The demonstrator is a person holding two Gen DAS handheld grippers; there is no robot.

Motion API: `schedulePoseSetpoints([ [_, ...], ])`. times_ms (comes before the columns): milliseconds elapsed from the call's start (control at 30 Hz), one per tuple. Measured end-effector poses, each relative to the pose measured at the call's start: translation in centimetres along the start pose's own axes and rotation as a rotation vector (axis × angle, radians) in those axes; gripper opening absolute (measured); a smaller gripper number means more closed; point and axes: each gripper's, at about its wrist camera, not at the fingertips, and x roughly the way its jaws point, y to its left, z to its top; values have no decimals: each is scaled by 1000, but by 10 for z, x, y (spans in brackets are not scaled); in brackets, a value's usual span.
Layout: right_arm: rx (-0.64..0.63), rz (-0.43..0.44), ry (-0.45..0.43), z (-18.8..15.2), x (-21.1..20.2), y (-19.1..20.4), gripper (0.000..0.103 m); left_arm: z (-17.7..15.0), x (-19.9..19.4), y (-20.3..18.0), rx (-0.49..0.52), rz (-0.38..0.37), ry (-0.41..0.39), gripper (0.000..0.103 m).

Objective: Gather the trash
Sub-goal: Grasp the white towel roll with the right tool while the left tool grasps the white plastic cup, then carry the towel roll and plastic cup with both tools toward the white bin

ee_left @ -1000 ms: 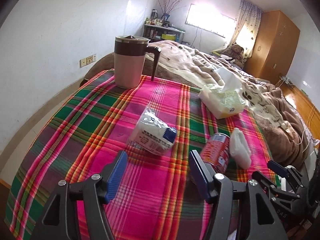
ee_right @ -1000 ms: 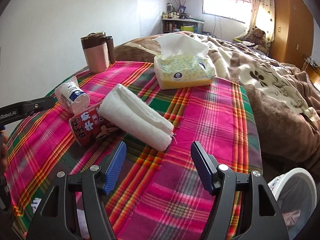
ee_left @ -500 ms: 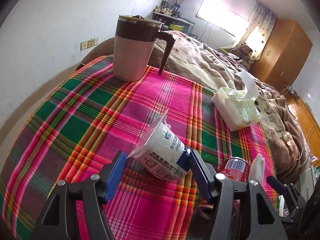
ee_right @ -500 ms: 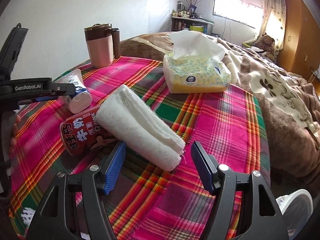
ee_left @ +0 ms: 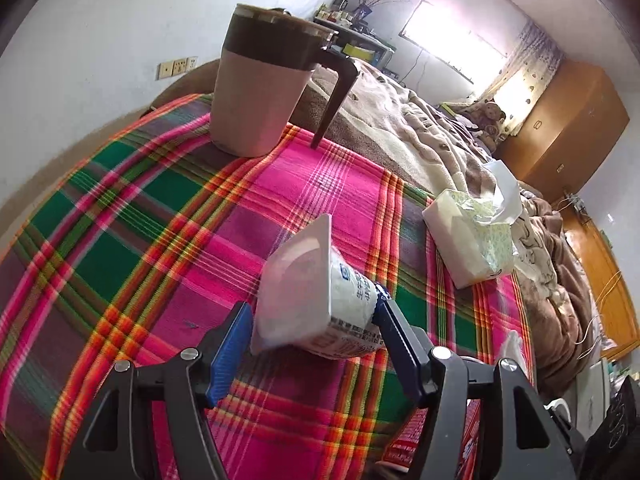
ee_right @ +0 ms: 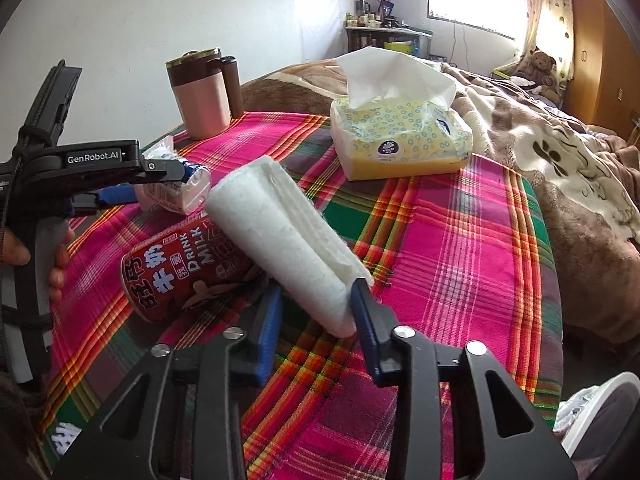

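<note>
Left wrist view, left to right: a pink-and-brown lidded mug [ee_left: 262,88] stands upright at the far edge of the pink, green and orange plaid tablecloth [ee_left: 132,232]; the left gripper [ee_left: 310,322] straddles a crumpled white plastic yogurt cup [ee_left: 316,300] lying on its side, its blue pads at the cup's two sides, though firm contact cannot be confirmed; a yellow-patterned soft tissue pack [ee_left: 472,236] lies beyond to the right. Right wrist view, left to right: the left gripper [ee_right: 160,184] with the same cup [ee_right: 180,188]; a red milk can [ee_right: 180,268] on its side, touching a rolled white towel [ee_right: 288,240]; the right gripper [ee_right: 316,304], jaws spread, flanks the towel's near end; a white basket [ee_right: 600,404] sits below the table edge.
</note>
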Motion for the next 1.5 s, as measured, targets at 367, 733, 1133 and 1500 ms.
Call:
schedulePoseSetpoints([
  [367, 104, 13, -51, -1, -7, -16, 16, -1, -2, -13, 65, 33, -54, 53],
  [733, 129, 23, -93, -4, -23, -16, 15, -14, -23, -16, 101, 32, -80, 52],
  [1133, 170, 25, -145, -15, -57, -16, 15, -45, -78, -30, 169, 9, -130, 52],
  [1500, 194, 10, -197, -27, -92, -20, 15, -73, -128, -57, 232, -29, -190, 52],
])
